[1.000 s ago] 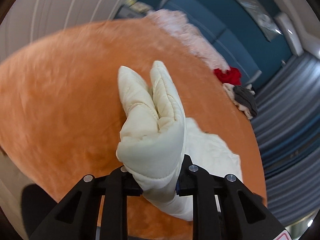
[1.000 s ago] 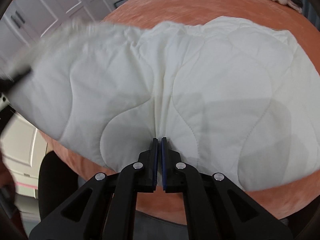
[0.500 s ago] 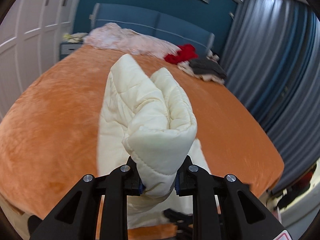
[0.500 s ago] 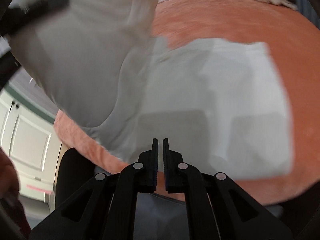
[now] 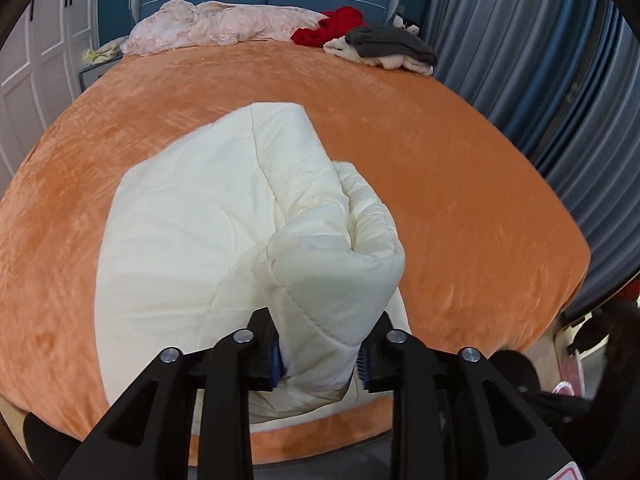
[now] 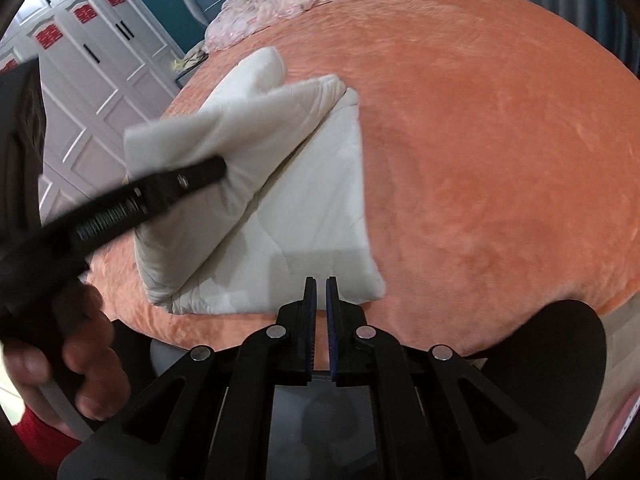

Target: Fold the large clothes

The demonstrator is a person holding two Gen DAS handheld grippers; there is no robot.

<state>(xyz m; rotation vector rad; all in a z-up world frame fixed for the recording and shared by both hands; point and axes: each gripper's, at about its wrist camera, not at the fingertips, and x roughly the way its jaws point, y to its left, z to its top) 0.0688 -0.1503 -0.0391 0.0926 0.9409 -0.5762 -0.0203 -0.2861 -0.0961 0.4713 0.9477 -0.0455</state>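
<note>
Left claw (image 5: 320,356) opening around cream quilt (image 5: 192,240) (right claw (image 6: 321,292) empty)

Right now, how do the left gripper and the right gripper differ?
The left gripper has a thick bunch of the cream quilt between its jaws, which are opening; the right gripper has nothing between its nearly closed jaws. The left lifts the quilt's fold; the right hangs at the quilt's near edge. Both point down at the orange bed.

bed (image 5: 440,168): orange cover | cream quilt (image 5: 180,240) | clothes pile (image 5: 384,46)
</note>
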